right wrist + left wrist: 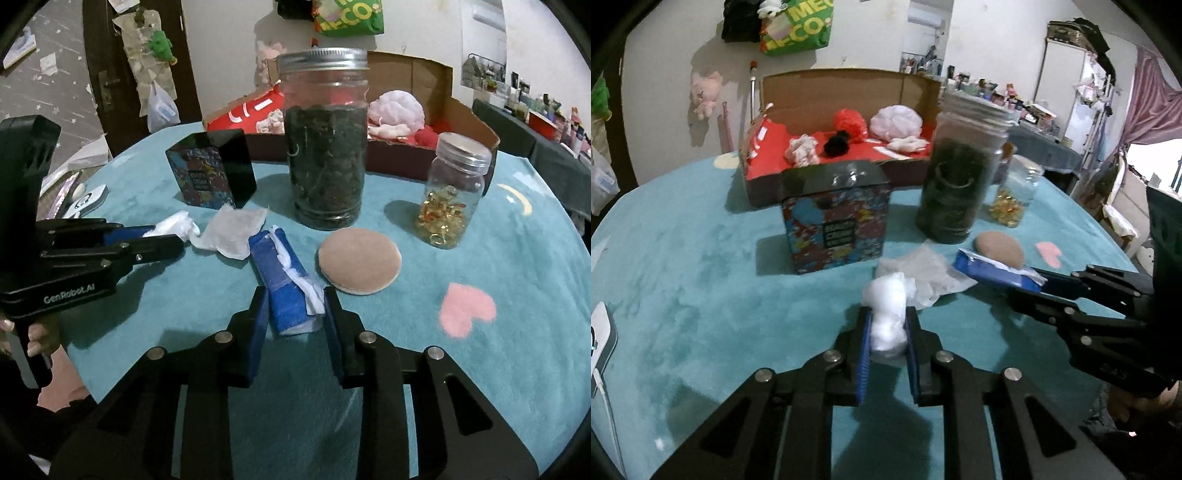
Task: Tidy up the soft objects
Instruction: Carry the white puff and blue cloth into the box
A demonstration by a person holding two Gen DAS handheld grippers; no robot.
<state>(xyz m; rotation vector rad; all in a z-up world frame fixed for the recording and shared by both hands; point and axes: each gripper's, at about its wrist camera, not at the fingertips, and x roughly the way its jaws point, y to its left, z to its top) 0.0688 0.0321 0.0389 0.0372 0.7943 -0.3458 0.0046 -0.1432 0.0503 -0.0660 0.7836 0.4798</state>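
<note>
Fingers of the left gripper (888, 328) are clamped on a wad of white tissue (888, 314), held just above the teal table (701, 277). The cardboard box (842, 96) that already holds other soft things lies straight ahead of them, beyond the printed carton (836, 225), so the carry probably has to rise over that carton. The right gripper (295, 314) stands released, its fingers either side of the near end of the blue tissue pack (284, 280). The pack's long axis runs away and to the left, roughly in line with the fingers. A round tan pad (360, 260) lies just right of it, nearer the right hand.
</note>
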